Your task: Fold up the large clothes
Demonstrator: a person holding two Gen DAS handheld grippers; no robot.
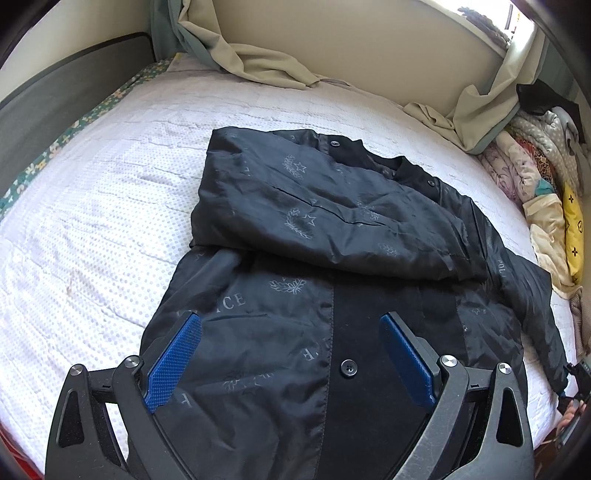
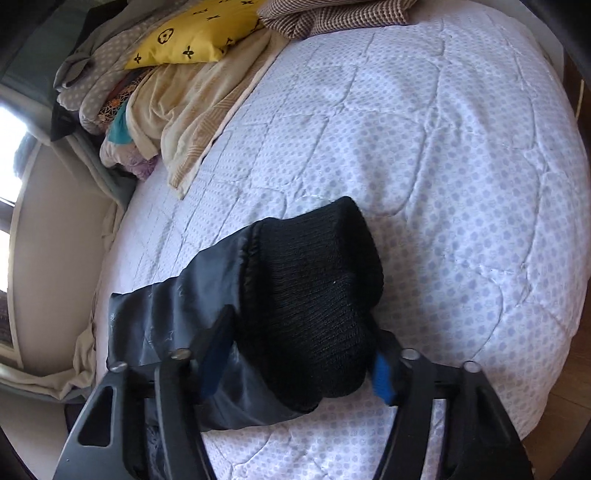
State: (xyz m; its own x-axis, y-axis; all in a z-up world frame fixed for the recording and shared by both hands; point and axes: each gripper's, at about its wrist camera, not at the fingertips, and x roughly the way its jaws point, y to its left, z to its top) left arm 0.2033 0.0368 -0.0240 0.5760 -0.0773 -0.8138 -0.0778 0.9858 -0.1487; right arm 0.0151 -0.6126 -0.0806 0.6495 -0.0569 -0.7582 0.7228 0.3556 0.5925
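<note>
A black jacket [image 1: 314, 229] with grey crest prints lies on the white quilted bed [image 1: 110, 184], lining up, one half folded over across the top. My left gripper [image 1: 291, 319] hovers open over its near front panel by a black button [image 1: 348, 366], and its blue pads [image 1: 177, 362] stand wide apart. In the right wrist view the sleeve's black knit cuff [image 2: 317, 280] bunches between my right gripper's [image 2: 303, 332] fingers, which are shut on it. The shiny sleeve [image 2: 177, 317] trails off to the left. That sleeve end reaches the right edge of the left wrist view.
Piled bedding and a yellow patterned pillow [image 2: 199, 33] sit along the bed's far side. Beige curtains [image 1: 266, 62] drape onto the mattress by the wall. A grey headboard [image 1: 55, 96] is at the left. A checked blanket [image 2: 332, 14] lies beyond the pillow.
</note>
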